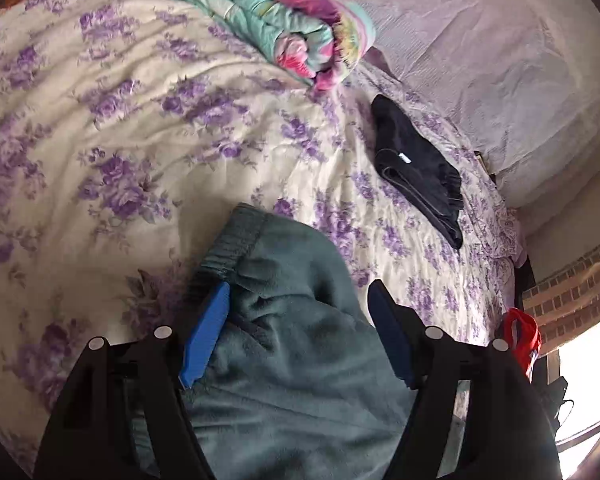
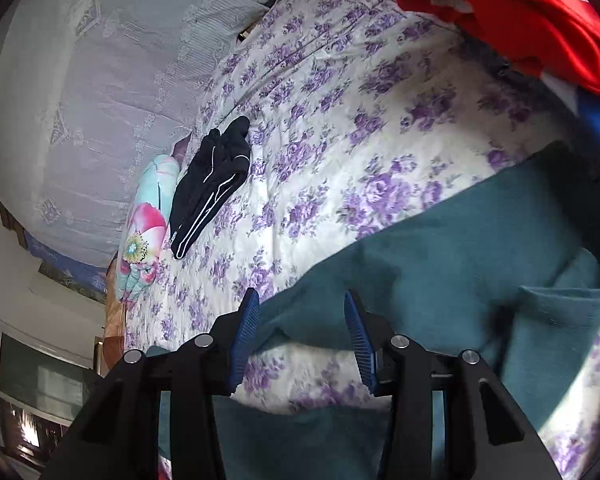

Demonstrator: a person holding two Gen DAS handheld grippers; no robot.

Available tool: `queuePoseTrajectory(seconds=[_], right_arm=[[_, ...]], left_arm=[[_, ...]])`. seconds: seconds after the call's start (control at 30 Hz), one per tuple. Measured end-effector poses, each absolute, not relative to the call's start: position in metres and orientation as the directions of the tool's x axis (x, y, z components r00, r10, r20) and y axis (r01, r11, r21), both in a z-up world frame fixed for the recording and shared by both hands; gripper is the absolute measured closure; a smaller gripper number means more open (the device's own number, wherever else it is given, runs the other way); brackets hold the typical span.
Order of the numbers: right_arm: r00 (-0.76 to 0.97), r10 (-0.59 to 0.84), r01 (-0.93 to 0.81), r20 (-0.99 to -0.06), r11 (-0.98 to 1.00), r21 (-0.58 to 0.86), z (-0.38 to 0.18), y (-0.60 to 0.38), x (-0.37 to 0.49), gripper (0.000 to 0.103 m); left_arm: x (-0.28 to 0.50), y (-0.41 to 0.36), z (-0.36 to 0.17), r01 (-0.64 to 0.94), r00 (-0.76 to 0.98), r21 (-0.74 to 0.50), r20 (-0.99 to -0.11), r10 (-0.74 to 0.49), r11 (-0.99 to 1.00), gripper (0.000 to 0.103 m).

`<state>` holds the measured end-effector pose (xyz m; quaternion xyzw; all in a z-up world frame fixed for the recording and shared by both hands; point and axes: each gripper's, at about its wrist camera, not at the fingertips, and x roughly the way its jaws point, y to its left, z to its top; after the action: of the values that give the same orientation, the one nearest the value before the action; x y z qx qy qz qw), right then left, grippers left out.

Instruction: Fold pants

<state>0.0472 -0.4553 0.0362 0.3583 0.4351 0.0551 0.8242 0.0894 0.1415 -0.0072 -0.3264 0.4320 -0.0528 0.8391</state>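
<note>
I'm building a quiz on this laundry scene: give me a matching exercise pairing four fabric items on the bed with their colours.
Items:
1. pants under the grippers
2. small folded garment
3. rolled quilt
4. bedspread

Colours:
A. cream with purple flowers
B. teal green
C. black
D. mint with pink flowers

Pairs: 1-B, 2-C, 3-D, 4-A
</note>
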Motion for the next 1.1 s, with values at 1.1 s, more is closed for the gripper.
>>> queuePoseTrajectory(seconds=[1.1], right_arm=[[0.592,0.200,0.238,-0.781,0.882,0.406,0.061,-0.447,0.001,0.056]], left_arm=[[0.079,0.120,-0.010,0.014,0.700,-0.516,-0.606,-0.377,0.857,0.005]])
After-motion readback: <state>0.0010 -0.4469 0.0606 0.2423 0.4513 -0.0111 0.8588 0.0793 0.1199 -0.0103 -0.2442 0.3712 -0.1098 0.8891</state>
